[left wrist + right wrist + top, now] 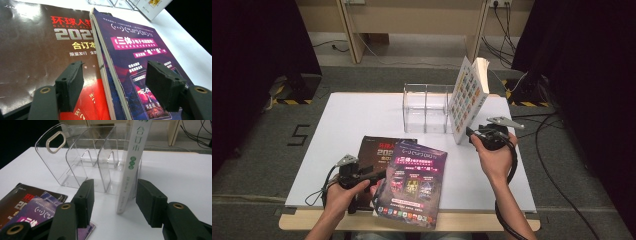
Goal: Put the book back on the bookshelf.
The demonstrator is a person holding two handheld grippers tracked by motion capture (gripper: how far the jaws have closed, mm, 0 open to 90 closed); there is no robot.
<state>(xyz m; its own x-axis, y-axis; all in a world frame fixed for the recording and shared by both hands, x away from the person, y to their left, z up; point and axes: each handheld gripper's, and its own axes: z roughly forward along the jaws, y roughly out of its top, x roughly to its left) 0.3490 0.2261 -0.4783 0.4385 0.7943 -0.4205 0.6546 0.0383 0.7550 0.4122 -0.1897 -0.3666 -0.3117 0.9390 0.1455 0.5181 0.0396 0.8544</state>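
1. Right gripper (113, 200): jaws spread wide, gripping nothing. The white book (130, 167) stands on its lower edge in the gap between them, spine toward the camera, tilted, top leaning onto the clear plastic rack (82, 160). Clear space shows between the spine and each pad; contact at the base is hard to judge.
2. High view: right gripper (476, 136) sits just beside the white book's (467, 95) lower near corner. The book leans against the right end of the rack (424, 107), its cover a grid of small pictures.
3. Left gripper (113, 85): jaws spread, nothing pinched. The purple magazine (140, 57) lies flat with its spine edge running up between the jaws. The left pad is over the dark magazine (37, 50), the right pad over the purple cover.
4. Purple magazine overlaps the dark one's right side, both flat on the white tabletop (357, 115).
5. High view: left gripper (379, 175) is at the purple magazine's (414, 182) left edge, near the table's front edge; the dark magazine (379, 147) is just beyond the jaws.
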